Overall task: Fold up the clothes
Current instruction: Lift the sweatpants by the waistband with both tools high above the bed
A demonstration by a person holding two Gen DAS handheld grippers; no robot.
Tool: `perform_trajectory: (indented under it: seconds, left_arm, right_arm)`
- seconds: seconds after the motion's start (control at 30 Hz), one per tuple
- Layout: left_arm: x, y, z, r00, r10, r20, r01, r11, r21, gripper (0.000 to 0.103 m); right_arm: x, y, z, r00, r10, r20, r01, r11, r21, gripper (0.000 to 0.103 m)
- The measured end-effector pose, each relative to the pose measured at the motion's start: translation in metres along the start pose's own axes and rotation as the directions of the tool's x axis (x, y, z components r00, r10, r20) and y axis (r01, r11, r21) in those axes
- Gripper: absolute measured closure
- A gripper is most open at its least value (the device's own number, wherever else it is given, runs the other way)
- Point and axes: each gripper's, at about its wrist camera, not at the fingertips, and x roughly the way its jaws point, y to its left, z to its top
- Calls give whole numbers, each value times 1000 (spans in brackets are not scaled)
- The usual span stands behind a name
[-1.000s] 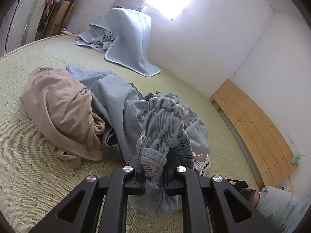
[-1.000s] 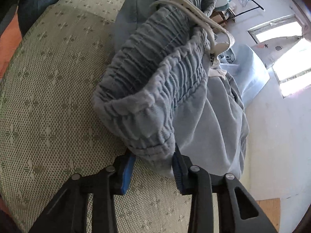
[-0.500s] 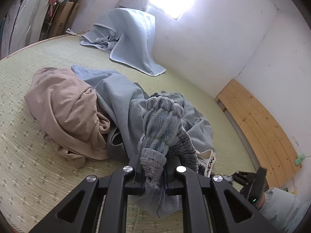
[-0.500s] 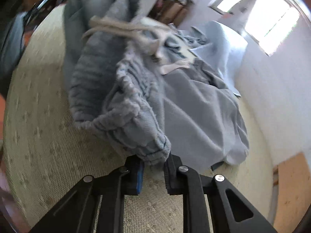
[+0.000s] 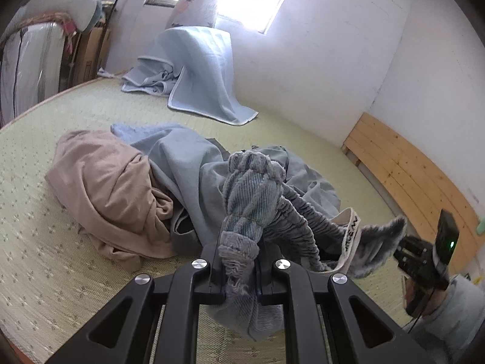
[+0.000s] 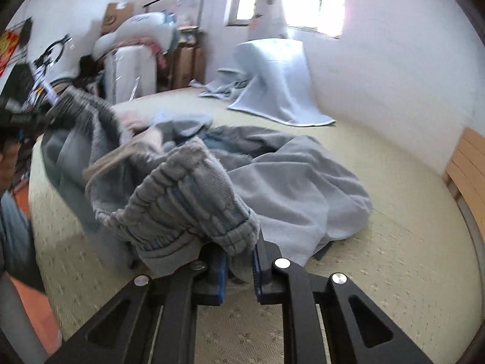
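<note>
My right gripper (image 6: 239, 268) has just closed tight on the blue-grey trousers' elastic waistband (image 6: 185, 209) and lifted it. My left gripper (image 5: 241, 273) pinches the waistband's other end, so I can stretch the trousers flat.

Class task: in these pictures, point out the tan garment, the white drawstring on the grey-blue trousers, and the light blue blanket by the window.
tan garment (image 5: 103, 188), left wrist view, middle folds.
white drawstring (image 5: 350, 236), left wrist view, lettered end.
light blue blanket (image 6: 272, 82), right wrist view, draped front.
</note>
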Motion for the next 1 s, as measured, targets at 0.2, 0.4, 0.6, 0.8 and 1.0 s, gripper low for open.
perform_trajectory:
  seconds: [0.2, 0.4, 0.6, 0.8, 1.0]
  left_arm:
    - [-6, -9, 0, 1000, 16, 25, -18, 999, 51, 91]
    - [-24, -25, 7, 998, 13, 62, -19, 995, 95, 91]
    - [-53, -41, 30, 992, -36, 121, 28, 997, 65, 91]
    - [-98, -75, 86, 966, -144, 217, 134, 989, 62, 91]
    - [-156, -121, 152, 925, -188, 329, 149, 979, 139, 92]
  right_arm:
    - [-18, -14, 23, 994, -90, 61, 82, 989, 119, 91]
    - [-43, -10, 63, 979, -166, 119, 150, 980, 132, 92]
    - [-86, -19, 116, 953, -220, 207, 193, 971, 142, 92]
    - [-146, -32, 168, 917, -272, 292, 229, 958, 173, 92]
    - [-213, -47, 214, 873, -304, 381, 239, 948, 208, 92]
